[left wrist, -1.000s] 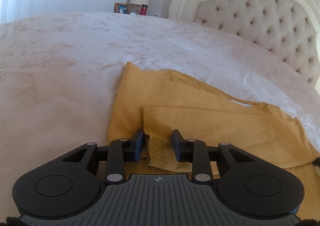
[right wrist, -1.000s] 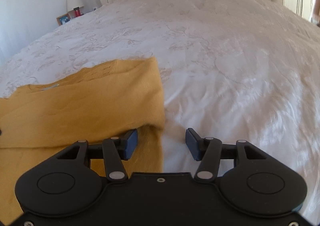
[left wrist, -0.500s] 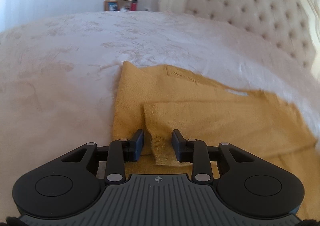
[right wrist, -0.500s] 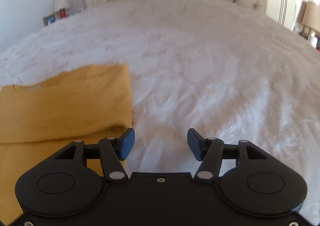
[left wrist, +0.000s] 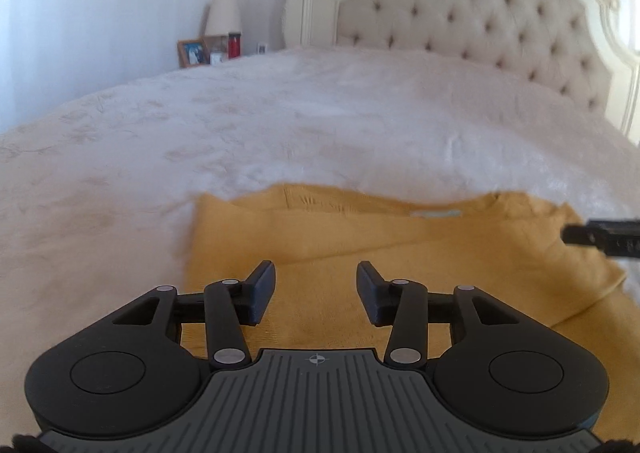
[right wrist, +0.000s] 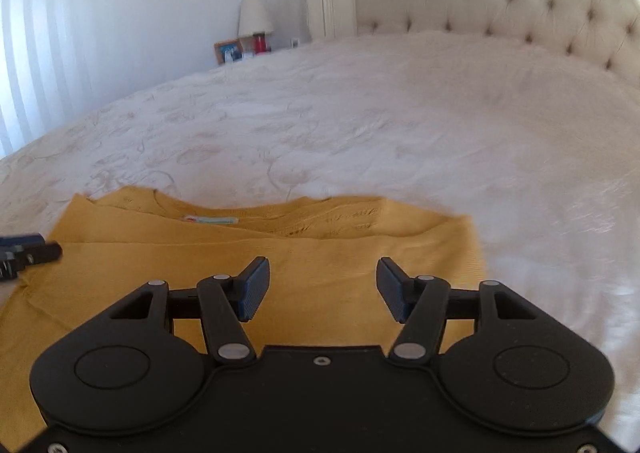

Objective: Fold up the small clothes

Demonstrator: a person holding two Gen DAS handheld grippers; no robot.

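A mustard-yellow knit sweater lies flat on the white bedspread, both sleeves folded in across its front, the neck label toward the headboard. My left gripper hovers over the sweater's left part; its jaws are opening and nothing is between them. Over the sweater's right part my right gripper stands open and empty. The tip of the right gripper juts in at the right edge of the left wrist view, and the left one shows at the left edge of the right wrist view.
The white embroidered bedspread stretches to a tufted cream headboard. Beyond the bed's far left corner stands a nightstand with a lamp, a picture frame and a red bottle. Vertical blinds cover the left wall.
The left gripper let go of the folded sleeve edge, opened wider and pulled back. The right gripper swung left from the bare bedspread to over the sweater. Both views rose and turned toward the headboard.
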